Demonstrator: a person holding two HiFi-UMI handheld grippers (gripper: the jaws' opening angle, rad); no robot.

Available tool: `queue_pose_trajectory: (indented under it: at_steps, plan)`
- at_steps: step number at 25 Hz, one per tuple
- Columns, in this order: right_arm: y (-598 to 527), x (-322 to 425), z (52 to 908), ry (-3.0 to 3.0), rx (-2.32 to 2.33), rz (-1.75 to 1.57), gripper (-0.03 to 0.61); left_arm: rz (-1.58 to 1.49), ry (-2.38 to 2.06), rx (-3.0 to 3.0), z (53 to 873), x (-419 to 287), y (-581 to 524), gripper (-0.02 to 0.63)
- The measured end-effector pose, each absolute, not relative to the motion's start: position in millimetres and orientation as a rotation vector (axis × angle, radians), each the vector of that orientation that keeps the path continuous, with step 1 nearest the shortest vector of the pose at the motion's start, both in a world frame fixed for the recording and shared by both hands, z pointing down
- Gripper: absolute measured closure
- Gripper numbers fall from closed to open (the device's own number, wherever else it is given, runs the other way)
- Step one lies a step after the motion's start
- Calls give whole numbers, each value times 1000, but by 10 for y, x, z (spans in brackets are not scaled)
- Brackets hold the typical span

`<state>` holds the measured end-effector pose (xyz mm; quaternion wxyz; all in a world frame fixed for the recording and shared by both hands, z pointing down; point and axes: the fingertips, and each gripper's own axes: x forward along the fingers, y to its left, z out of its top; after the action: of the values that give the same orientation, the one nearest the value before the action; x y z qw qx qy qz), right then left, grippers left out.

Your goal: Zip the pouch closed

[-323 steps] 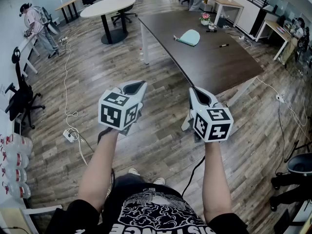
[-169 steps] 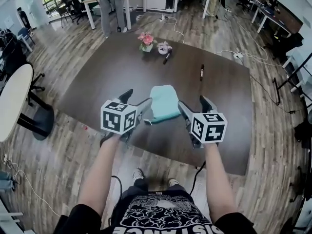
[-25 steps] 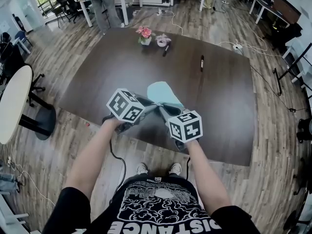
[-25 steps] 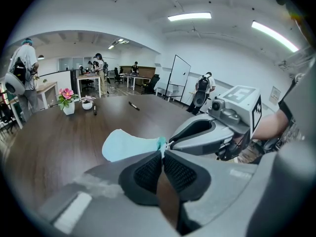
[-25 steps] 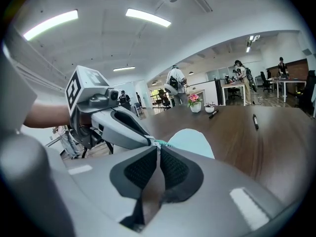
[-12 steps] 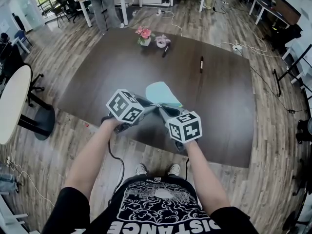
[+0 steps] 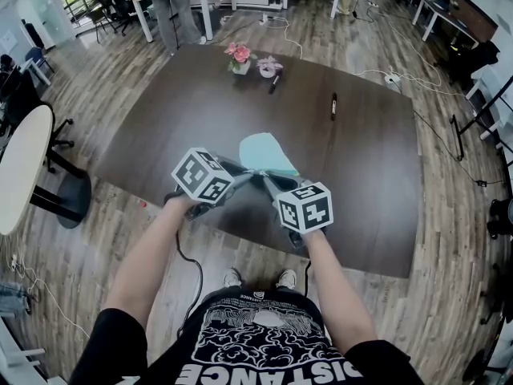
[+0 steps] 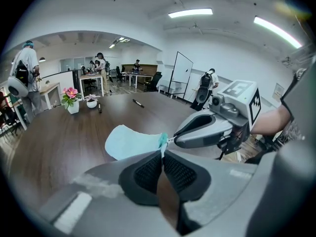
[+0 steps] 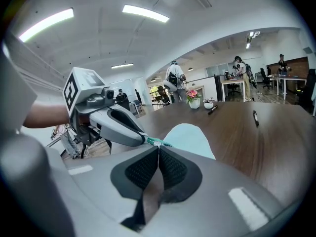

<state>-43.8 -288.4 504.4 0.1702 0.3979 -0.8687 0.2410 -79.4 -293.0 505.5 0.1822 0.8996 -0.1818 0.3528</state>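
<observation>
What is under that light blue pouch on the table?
The dark table shows beside the pouch, which lies on it. The patch directly beneath is covered by the pouch itself.

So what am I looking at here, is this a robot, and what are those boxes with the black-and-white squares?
There is no robot here. A person holds a hand tool with two pinching jaws in each hand, and the patterned boxes are part of those tools. The head view comes from a camera on the person's head, looking down. The other two views come from cameras riding on each tool and look along its jaws. On the dark table lie a pale blue pouch, a small pot of pink flowers and a black pen. The left gripper is shut on the pouch's near end. The right gripper is shut right beside it, apparently on the zip pull.
</observation>
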Motion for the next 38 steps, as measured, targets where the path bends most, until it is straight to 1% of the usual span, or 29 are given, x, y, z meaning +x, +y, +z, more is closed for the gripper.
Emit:
queue_pose_trajectory:
  at_steps: [38]
  plan:
    - [-2919, -323, 5100, -2434, 1169, 703, 572, 989, -651, 2483, 5108, -1062, -3056, 592]
